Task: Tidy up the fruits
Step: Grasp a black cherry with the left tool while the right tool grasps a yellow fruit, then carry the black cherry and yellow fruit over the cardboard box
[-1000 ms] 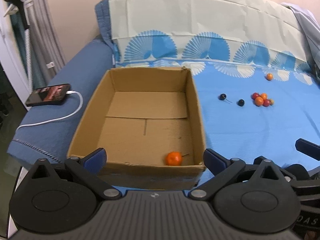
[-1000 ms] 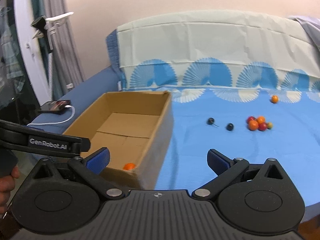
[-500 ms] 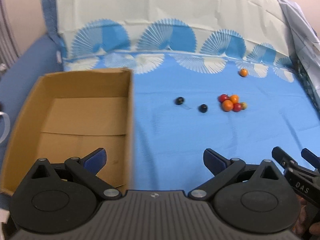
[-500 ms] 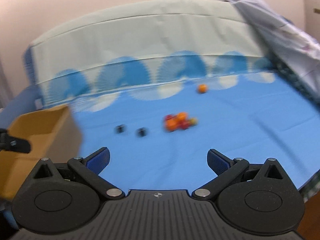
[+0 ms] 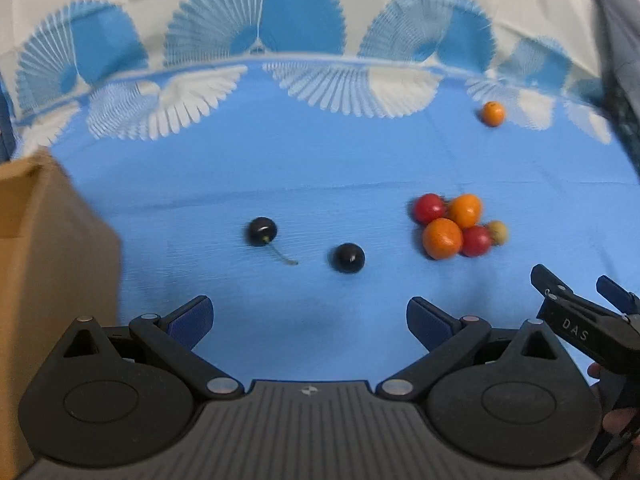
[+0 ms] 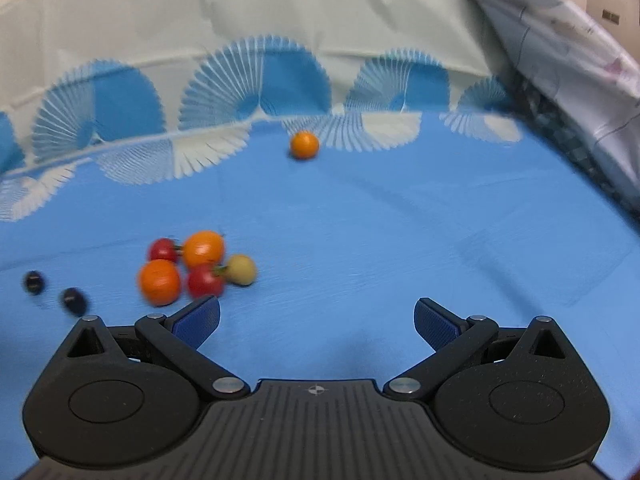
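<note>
Blue cloth underneath, fan-printed toward the far edge, serving as the sorting ground. Cardboard box (image 5: 48,264) parked close on the near left of the left tool (image 5: 310,316), probably as the drop spot, kept within a short swing of the loose fruit. Left tool (image 5: 310,316) spread wide, gripping nothing, aimed at two dark cherries (image 5: 347,257) just ahead of its fingertips, the left one trailing a thin stem. Right tool (image 6: 316,316) likewise splayed full and empty, hovering low over bare cloth. Fruit cluster (image 6: 192,268) sat just ahead and left of its left fingertip: two orange rounds, two red ones, one pale yellow-green, all pressed together and glossy, slightly blurred. Lone orange fruit (image 6: 305,145) lay well ahead, apart from the rest, near the printed border. Judged as an approach, nothing grasped yet.
</note>
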`<state>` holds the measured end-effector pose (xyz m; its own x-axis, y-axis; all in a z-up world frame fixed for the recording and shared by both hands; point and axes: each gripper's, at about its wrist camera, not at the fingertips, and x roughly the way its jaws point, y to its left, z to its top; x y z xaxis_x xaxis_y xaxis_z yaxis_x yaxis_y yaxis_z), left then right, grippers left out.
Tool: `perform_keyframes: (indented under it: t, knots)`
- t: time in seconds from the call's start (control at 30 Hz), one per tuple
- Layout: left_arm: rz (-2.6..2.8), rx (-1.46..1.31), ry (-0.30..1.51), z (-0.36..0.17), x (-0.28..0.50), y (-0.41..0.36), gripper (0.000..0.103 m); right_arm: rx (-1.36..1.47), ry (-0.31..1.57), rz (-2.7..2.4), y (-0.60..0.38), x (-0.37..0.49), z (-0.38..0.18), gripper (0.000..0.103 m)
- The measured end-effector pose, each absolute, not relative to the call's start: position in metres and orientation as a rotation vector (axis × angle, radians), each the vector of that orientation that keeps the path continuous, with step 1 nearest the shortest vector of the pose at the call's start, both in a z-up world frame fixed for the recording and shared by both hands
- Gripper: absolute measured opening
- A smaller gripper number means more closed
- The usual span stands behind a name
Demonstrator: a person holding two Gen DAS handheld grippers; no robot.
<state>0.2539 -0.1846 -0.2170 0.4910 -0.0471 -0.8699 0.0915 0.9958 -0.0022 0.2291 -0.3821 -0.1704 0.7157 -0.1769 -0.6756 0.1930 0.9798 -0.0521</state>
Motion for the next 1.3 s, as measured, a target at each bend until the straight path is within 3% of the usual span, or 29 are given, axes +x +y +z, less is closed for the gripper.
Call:
perform_keyframes:
  t: [0.23,0.5,0.53,0.57,0.6,0.63,0.67,0.7,1.07,1.3]
  knots:
    - [-0.04,0.049,1.115,-0.264,0.303,-0.195,0.103,-0.083,0.761,-0.128,-0.369,0.276,-0.216,0.102]
    - [-0.056,0.041,1.173,-0.284,0.325,-0.201,0.102,-0.097,0.722,-0.079,-0.358,0.289,-0.22,0.101]
    - [-0.069,0.022,1.155,-0.281,0.322,-0.2,0.095,-0.105,0.719,-0.059,-0.357,0.286,-0.218,0.092]
    - [-0.09,-0.002,1.129,-0.277,0.319,-0.197,0.077,-0.109,0.712,-0.024,-0.355,0.283,-0.216,0.084]
    - [-0.106,-0.013,1.116,-0.274,0.316,-0.197,0.065,-0.122,0.703,-0.002,-0.351,0.278,-0.214,0.065]
    - [-0.128,-0.019,1.112,-0.272,0.316,-0.196,0.044,-0.141,0.699,0.011,-0.347,0.275,-0.213,0.044]
    - [-0.16,-0.032,1.11,-0.272,0.316,-0.195,0.026,-0.159,0.698,0.025,-0.342,0.272,-0.213,0.035]
    - [-0.188,-0.051,1.112,-0.271,0.315,-0.194,0.027,-0.168,0.696,0.03,-0.34,0.269,-0.212,0.026]
    - [-0.238,-0.027,1.063,-0.236,0.264,-0.186,0.027,0.083,0.723,-0.09,-0.369,0.222,-0.173,0.026]
    - [-0.229,-0.039,1.032,-0.181,0.192,-0.153,0.027,0.173,0.654,-0.041,-0.346,0.165,-0.116,0.026]
